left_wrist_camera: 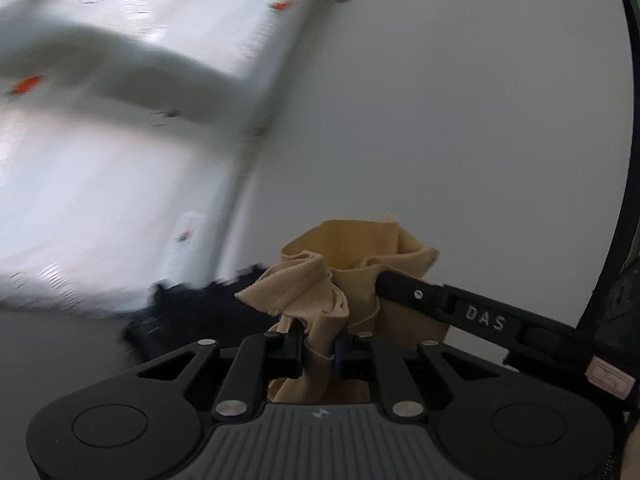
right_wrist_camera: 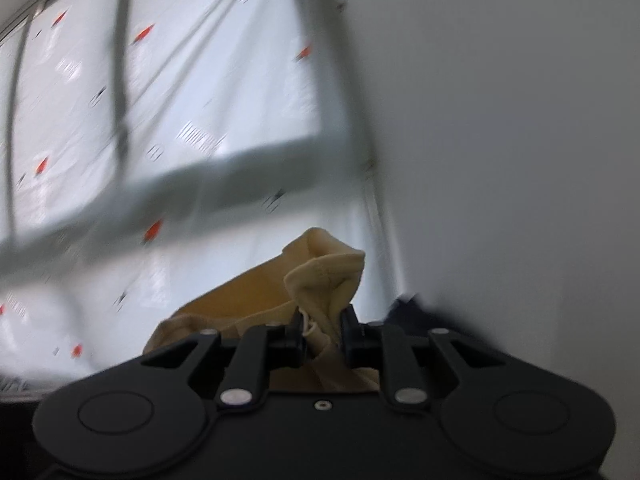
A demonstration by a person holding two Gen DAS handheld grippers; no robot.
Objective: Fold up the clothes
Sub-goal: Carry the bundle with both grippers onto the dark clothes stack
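A tan garment [left_wrist_camera: 316, 288] is bunched between the fingers of my left gripper [left_wrist_camera: 319, 354], which is shut on it. In the right wrist view the same tan garment [right_wrist_camera: 320, 280] is pinched by my right gripper [right_wrist_camera: 323, 338], with cloth bulging above the fingertips and trailing off to the lower left. The other gripper's black finger [left_wrist_camera: 460, 308] reaches in from the right in the left wrist view and presses into the tan cloth. Both views are smeared by motion.
A white curtain with small red and black marks [right_wrist_camera: 160, 100] fills the left of both views, with window frame bars behind it. A plain grey wall [left_wrist_camera: 460, 120] takes up the right. A dark shape [left_wrist_camera: 192, 312] lies low beside the left gripper.
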